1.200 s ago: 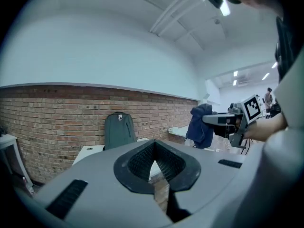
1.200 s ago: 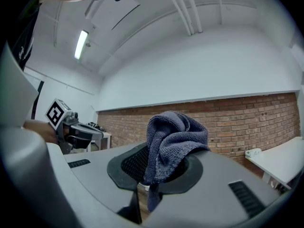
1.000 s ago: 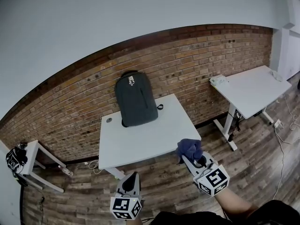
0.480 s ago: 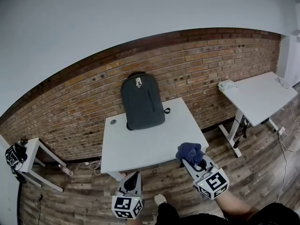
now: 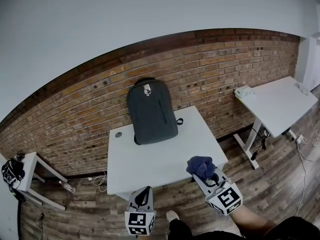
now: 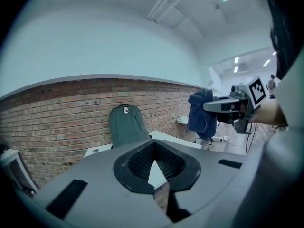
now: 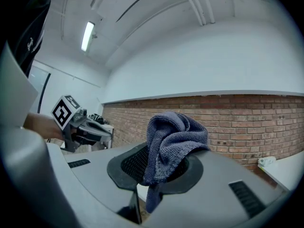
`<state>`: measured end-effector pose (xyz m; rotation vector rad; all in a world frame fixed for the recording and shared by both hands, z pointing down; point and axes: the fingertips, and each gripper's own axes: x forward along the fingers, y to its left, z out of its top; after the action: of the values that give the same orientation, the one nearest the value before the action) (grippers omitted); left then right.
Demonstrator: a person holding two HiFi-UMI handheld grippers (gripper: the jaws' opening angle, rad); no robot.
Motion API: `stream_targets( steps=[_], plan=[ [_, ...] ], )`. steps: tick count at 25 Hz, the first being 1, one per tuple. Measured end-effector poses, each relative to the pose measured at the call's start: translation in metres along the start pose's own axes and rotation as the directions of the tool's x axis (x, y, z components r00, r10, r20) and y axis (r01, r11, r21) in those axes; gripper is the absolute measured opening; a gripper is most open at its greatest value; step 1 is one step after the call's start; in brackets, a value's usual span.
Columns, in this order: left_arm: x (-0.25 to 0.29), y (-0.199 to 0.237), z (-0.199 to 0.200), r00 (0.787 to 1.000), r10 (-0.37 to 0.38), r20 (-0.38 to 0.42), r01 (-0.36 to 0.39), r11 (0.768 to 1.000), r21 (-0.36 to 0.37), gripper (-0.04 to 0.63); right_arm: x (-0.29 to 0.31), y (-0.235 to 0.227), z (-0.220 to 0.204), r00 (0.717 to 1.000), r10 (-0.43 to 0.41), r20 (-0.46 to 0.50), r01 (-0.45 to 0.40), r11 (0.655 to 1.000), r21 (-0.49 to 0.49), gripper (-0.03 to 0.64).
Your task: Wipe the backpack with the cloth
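Note:
A dark grey backpack (image 5: pixel 151 111) stands upright on the white table (image 5: pixel 160 159), leaning against the brick wall. In the left gripper view the backpack (image 6: pixel 126 126) is straight ahead, well beyond the jaws. My right gripper (image 5: pixel 203 172) hovers over the table's near right corner, shut on a bunched blue cloth (image 5: pixel 200 164). That cloth (image 7: pixel 173 141) bulges out above the jaws of the right gripper (image 7: pixel 159 172). My left gripper (image 5: pixel 143 193) is at the table's front edge, shut and holding nothing. Both grippers are well short of the backpack. The left gripper (image 6: pixel 154 164) sees the cloth (image 6: pixel 202 114) off to its right.
A second white table (image 5: pixel 280 101) with a small white object (image 5: pixel 244 91) stands at the right. A small white stand (image 5: pixel 31 170) carrying a dark bundle (image 5: pixel 11 170) is at the far left. Cables (image 5: pixel 306 151) lie on the wooden floor at the right.
The table and backpack have come nearer and more central in the head view. The right gripper with the cloth now overlaps the table's front corner. Both jaws stay as they were.

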<state>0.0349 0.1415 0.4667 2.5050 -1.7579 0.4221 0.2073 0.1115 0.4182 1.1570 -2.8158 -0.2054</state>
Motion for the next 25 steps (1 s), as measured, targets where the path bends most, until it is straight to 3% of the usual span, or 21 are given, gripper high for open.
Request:
stream_targets(
  steps=[8, 12, 18, 25],
  plan=[
    [0.034, 0.05, -0.007, 1.0, -0.011, 0.023, 0.014, 0.994, -0.107, -0.009, 0.059, -0.009, -0.012, 1.0, 0.017, -0.025, -0.016, 1.0, 0.007, 0.043],
    [0.054, 0.083, -0.014, 1.0, -0.013, 0.011, 0.014, 0.991, -0.136, -0.009, 0.098, -0.009, -0.014, 0.999, 0.021, -0.048, -0.023, 0.999, -0.041, 0.043],
    [0.097, 0.137, -0.006, 0.999, -0.04, 0.018, 0.042, 0.99, -0.135, -0.009, 0.161, -0.025, -0.012, 0.997, -0.009, -0.083, 0.004, 0.999, -0.052, 0.043],
    [0.151, 0.205, 0.014, 0.996, -0.066, 0.059, 0.074, 0.989, -0.13, -0.009, 0.226, -0.062, -0.007, 0.991, -0.09, -0.102, 0.094, 0.995, 0.036, 0.043]
  ],
)
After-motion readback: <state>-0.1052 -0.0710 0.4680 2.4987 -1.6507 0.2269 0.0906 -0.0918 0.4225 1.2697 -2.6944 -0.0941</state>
